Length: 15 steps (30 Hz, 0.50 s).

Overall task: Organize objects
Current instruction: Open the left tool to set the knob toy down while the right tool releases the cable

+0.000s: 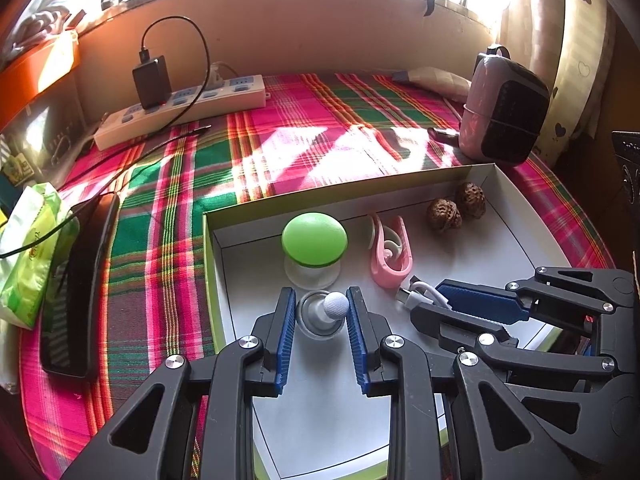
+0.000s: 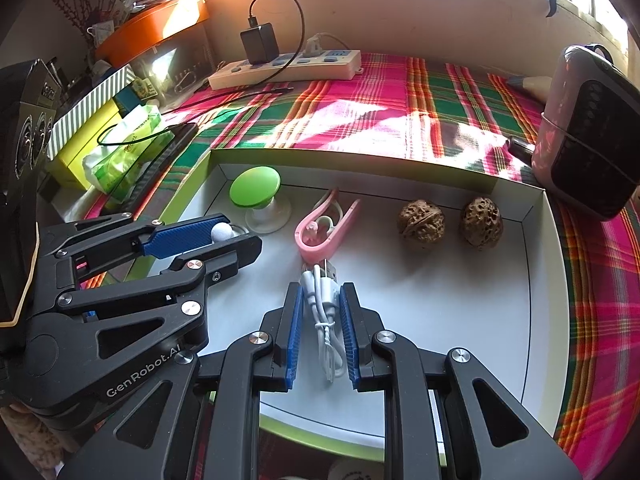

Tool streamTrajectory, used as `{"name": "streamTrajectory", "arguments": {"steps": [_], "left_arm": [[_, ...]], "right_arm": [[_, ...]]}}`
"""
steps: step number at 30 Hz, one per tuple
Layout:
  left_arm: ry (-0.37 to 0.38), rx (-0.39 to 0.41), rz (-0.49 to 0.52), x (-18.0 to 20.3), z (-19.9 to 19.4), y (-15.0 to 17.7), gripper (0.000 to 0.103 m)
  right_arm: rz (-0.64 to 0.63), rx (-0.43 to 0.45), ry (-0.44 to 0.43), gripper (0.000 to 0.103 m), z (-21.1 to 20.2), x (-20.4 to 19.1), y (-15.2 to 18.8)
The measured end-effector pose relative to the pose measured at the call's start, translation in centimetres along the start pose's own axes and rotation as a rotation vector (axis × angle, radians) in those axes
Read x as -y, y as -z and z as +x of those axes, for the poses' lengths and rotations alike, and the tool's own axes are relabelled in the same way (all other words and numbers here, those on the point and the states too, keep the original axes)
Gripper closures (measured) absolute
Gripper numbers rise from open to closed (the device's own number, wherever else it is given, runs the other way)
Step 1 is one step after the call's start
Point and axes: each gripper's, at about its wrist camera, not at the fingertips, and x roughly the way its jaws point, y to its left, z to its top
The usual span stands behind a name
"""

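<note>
1. The left gripper (image 1: 320, 308) has its blue pads either side of a white ball-topped knob (image 1: 335, 306). The right pad touches the ball, while the left pad stands a little off its stem, so a firm grip cannot be told.
2. The knob stands upright on a clear round base on the floor of the box (image 1: 516, 236), near the box's left wall.
3. The right gripper (image 2: 320, 312) is clenched on a coiled white cable (image 2: 325, 312), with both pads pressing the bundle. The cable's plug end pokes out past the fingertips, and its loop hangs back between the fingers.
4. The cable sits over the box floor, roughly mid-box and toward the near side.
5. Just beyond the knob stands a green cap (image 1: 314, 239) on a clear base.
6. To the right of the cap lies a pink clip (image 2: 326, 226), just ahead of the cable's plug.
7. Two walnuts (image 2: 421, 221) sit side by side near the far right corner of the box, close together.
8. The box rests on a plaid cloth (image 1: 280, 128).
9. A pink-and-black device (image 1: 504, 108) stands on the cloth beyond the box's right corner.
10. A power strip (image 1: 180, 112) with a black charger plugged in lies at the far left.
11. A phone (image 1: 80, 288) and a green tissue pack (image 1: 28, 256) lie left of the box.
</note>
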Motion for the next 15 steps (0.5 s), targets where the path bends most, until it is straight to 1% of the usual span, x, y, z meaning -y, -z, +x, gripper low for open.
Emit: {"name": "streamTrajectory", "arguments": {"steps": [8,11,13,15], "left_arm": [[0.002,-0.006,-0.001,0.1,-0.3,0.1,0.078],[0.002,-0.008,0.004,0.3,-0.5,0.3,0.075],[0.001,-0.003,0.006,0.4,-0.8,0.4,0.071],[-0.002,-0.003,-0.002,0.3,-1.0,0.4,0.070]], "right_arm": [[0.018,-0.001,-0.002,0.083,-0.2,0.3,0.3],[0.019,0.007,-0.003,0.083,-0.6,0.3,0.4],[0.022,0.011,0.004,0.083,-0.8,0.4,0.5],[0.030,0.014,0.004,0.082,-1.1,0.5,0.6]]}}
